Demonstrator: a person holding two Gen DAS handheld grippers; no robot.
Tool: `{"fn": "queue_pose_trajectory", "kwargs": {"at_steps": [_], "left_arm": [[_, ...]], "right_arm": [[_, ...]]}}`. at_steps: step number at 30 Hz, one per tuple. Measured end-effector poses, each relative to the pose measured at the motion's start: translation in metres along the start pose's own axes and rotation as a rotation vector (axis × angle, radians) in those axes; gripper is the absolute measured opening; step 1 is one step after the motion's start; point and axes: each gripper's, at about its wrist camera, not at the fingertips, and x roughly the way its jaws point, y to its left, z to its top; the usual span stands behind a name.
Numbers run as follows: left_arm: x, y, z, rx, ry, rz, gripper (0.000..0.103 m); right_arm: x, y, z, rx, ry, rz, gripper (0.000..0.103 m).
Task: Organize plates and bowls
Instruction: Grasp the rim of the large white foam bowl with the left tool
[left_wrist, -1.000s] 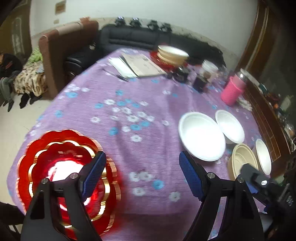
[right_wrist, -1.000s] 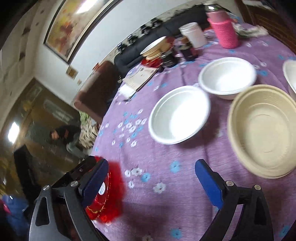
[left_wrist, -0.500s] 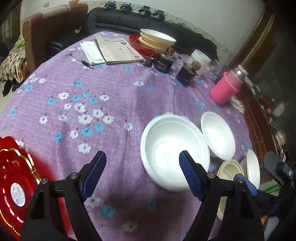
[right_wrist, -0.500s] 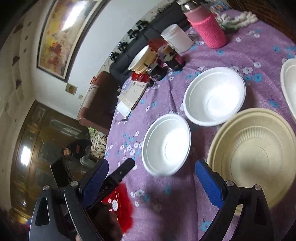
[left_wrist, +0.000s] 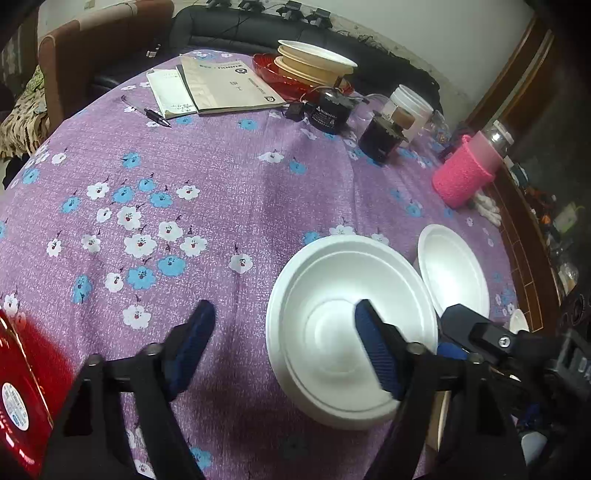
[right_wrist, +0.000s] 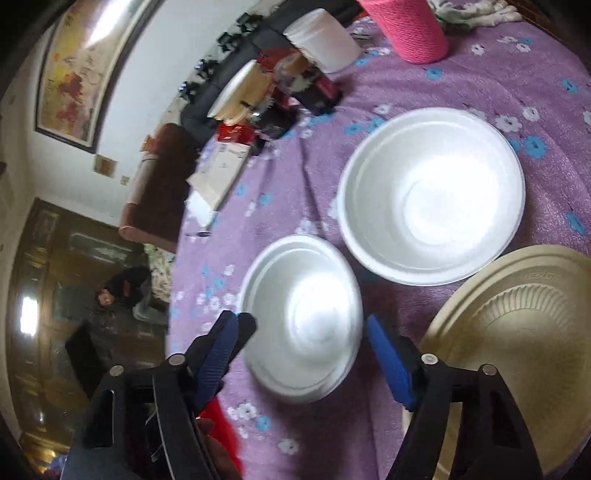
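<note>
A white foam bowl sits on the purple flowered tablecloth; it also shows in the right wrist view. My left gripper is open and empty, its right finger over the bowl's inside. My right gripper is open and empty, its fingers on either side of the same bowl's near rim. A second white bowl lies just beyond. A beige bowl lies at the right. A red plate is at the left edge.
At the far side stand a stack of bowls on a red plate, booklets, a pen, dark jars, a white tub and a pink-sleeved bottle. A sofa is beyond.
Both grippers have moved in toward the near white bowl, which now looks larger in both views. The red plate has slid to the left edge. Both grippers stay open.
</note>
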Motion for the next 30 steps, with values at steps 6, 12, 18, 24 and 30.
{"fn": "queue_pose_trajectory", "kwargs": {"at_steps": [6,12,18,24,30], "left_arm": [[0.013,-0.003,0.000,0.015,0.041,0.020,0.039],[0.019,-0.007,0.000,0.038,0.065,0.045,0.011],[0.012,-0.001,0.001,0.029,0.073,0.023,0.010],[-0.017,0.004,-0.002,0.022,0.023,0.022,0.010],[-0.048,0.018,-0.016,0.013,-0.023,0.045,0.010]], "right_arm": [[0.013,-0.005,0.001,-0.010,0.024,-0.082,0.050],[0.021,-0.007,-0.002,-0.028,0.041,-0.136,0.015],[0.015,-0.004,-0.007,-0.052,0.020,-0.140,0.009],[0.001,0.013,-0.017,-0.092,-0.010,-0.113,0.008],[-0.010,0.031,-0.037,-0.141,-0.020,-0.078,0.008]]}}
